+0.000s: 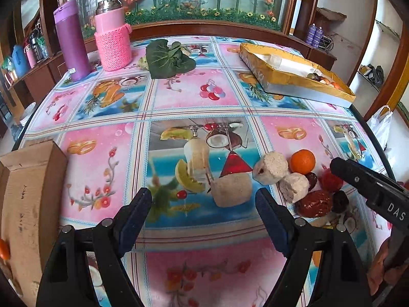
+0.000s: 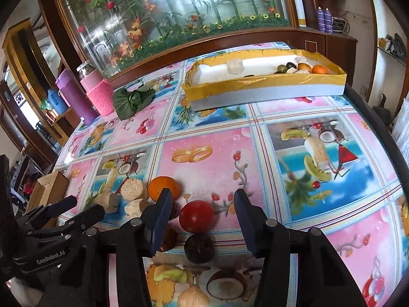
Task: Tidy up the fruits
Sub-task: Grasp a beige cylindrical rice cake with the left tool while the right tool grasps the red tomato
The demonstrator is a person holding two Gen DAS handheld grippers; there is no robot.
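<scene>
The right gripper [image 2: 202, 212] hangs released over a red tomato [image 2: 196, 215] lying between its parted fingers, untouched, on the fruit-print tablecloth [image 2: 209, 138] beside an orange [image 2: 163, 185]. The left gripper [image 1: 203, 204] is also released, grasping nothing. More fruit sits in the gold-rimmed box [image 2: 265, 83]
</scene>
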